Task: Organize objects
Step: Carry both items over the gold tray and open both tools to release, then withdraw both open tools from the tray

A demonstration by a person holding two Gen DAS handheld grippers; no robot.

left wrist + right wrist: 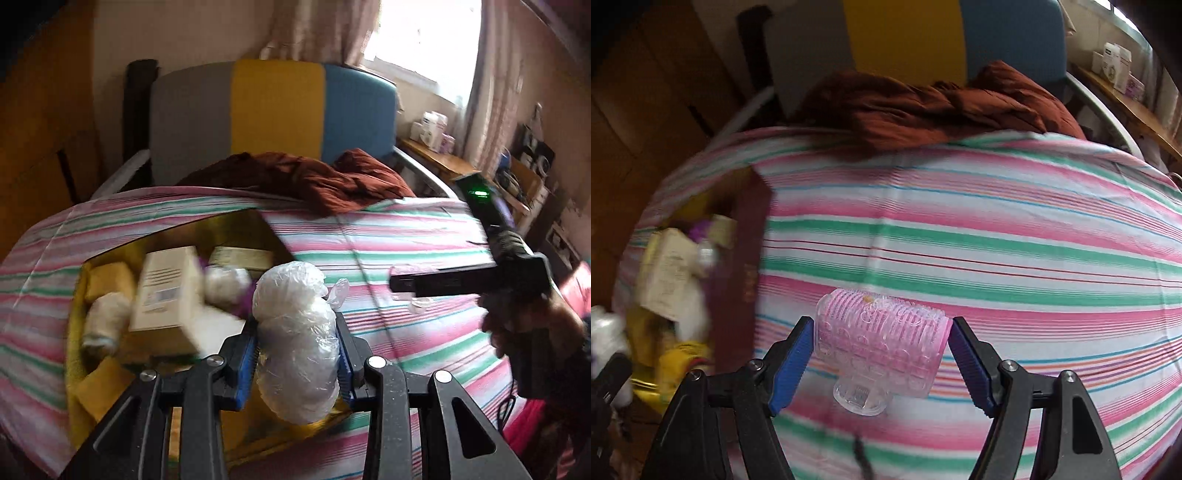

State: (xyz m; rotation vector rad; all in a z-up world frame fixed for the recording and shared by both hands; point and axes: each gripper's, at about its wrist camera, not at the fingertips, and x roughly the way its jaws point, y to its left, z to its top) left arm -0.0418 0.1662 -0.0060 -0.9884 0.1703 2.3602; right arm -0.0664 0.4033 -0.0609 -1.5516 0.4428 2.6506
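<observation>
My left gripper [295, 343] is shut on a white bundle wrapped in clear plastic [299, 332] and holds it over the near right corner of an open box [177, 236] with a gold lining. The box holds a cream carton [166, 295], yellow items and white wrapped bundles. My right gripper [881, 354] is shut on a pink hair roller clip [882, 339] above the striped bedsheet [997, 240]. The box's dark red wall [746, 273] lies to its left. The right gripper also shows in the left wrist view [399, 284], its held clip barely visible.
A crumpled brown cloth [314, 177] lies at the head of the bed, against a grey, yellow and blue headboard [277, 110]. A wooden shelf with small boxes [436, 136] stands at the right by the window. A wooden wardrobe [37, 129] stands at the left.
</observation>
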